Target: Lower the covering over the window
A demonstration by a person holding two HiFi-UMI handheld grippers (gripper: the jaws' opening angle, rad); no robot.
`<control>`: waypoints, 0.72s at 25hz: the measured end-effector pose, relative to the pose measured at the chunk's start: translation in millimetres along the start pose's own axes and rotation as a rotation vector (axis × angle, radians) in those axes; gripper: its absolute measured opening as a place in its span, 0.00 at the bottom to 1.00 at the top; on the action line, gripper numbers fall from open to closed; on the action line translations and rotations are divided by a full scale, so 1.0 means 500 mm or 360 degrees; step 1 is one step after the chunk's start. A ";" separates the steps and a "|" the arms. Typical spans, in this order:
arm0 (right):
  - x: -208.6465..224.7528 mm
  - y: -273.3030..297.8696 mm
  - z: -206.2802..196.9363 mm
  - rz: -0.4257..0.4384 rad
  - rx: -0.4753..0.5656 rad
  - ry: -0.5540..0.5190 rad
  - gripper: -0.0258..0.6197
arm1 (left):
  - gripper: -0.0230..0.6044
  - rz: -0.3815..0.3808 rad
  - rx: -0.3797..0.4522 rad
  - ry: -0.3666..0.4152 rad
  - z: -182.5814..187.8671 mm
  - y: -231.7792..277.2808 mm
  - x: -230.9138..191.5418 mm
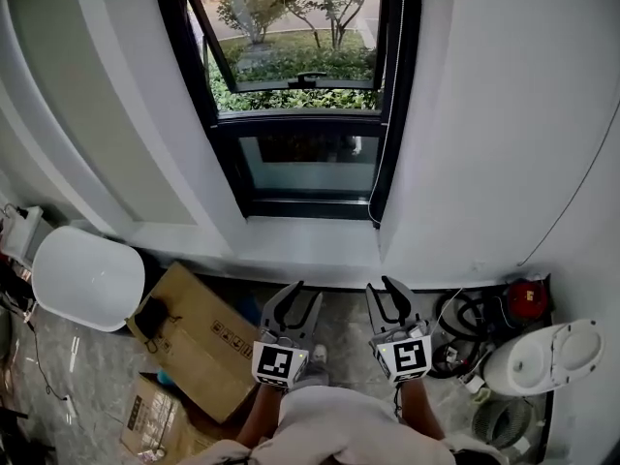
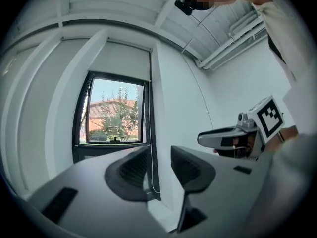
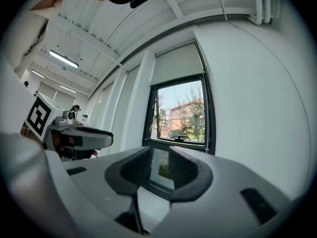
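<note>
A black-framed window [image 1: 300,85] is set in the white wall ahead, its upper sash tilted open. A pale roller blind [image 2: 120,59] covers only its top strip, also visible as the blind [image 3: 179,63] in the right gripper view. A thin pull cord [image 1: 385,114] hangs down the right side of the frame and loops near the sill. My left gripper [image 1: 294,303] and right gripper [image 1: 392,298] are held side by side low before the sill, well short of the cord. Both stand open with nothing between the jaws, as the left gripper [image 2: 159,165] and right gripper [image 3: 159,168] show.
A white ledge [image 1: 310,250] runs under the window. On the floor lie cardboard boxes [image 1: 208,342] and a white rounded seat [image 1: 87,277] to the left. Coiled cables [image 1: 465,318], a red object [image 1: 526,301] and a white appliance [image 1: 542,356] sit to the right.
</note>
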State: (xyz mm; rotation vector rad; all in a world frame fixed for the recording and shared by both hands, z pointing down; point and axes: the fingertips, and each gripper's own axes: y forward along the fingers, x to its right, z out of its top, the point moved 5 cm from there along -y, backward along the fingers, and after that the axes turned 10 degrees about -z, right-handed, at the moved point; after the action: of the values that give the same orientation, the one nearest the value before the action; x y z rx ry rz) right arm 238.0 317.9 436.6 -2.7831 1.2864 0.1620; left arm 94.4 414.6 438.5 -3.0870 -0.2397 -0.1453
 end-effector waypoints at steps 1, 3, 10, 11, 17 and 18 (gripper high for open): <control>0.000 0.018 -0.001 -0.0006 -0.0008 0.0001 0.19 | 0.27 -0.0007 -0.0004 -0.0003 -0.004 0.010 -0.015; -0.005 0.055 -0.004 -0.0006 -0.0003 0.0004 0.19 | 0.27 -0.0022 -0.0007 -0.0013 -0.012 0.031 -0.048; -0.004 0.177 -0.012 -0.0064 -0.0038 -0.0002 0.19 | 0.25 -0.0077 0.0043 -0.0021 -0.022 0.113 -0.163; -0.003 0.191 -0.013 -0.0074 -0.0043 0.0003 0.19 | 0.25 -0.0087 0.0037 -0.0024 -0.025 0.122 -0.176; -0.002 0.278 -0.016 -0.0125 -0.0068 0.0005 0.19 | 0.24 -0.0128 -0.0002 -0.0049 -0.043 0.171 -0.249; -0.002 0.291 -0.018 -0.0134 -0.0070 0.0002 0.19 | 0.24 -0.0134 0.0003 -0.0050 -0.045 0.180 -0.261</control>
State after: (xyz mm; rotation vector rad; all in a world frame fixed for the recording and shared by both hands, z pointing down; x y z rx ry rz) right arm 127.1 223.5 442.7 -2.8685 1.1777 0.1854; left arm -21.8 304.9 445.0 -3.0803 -0.3706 -0.0994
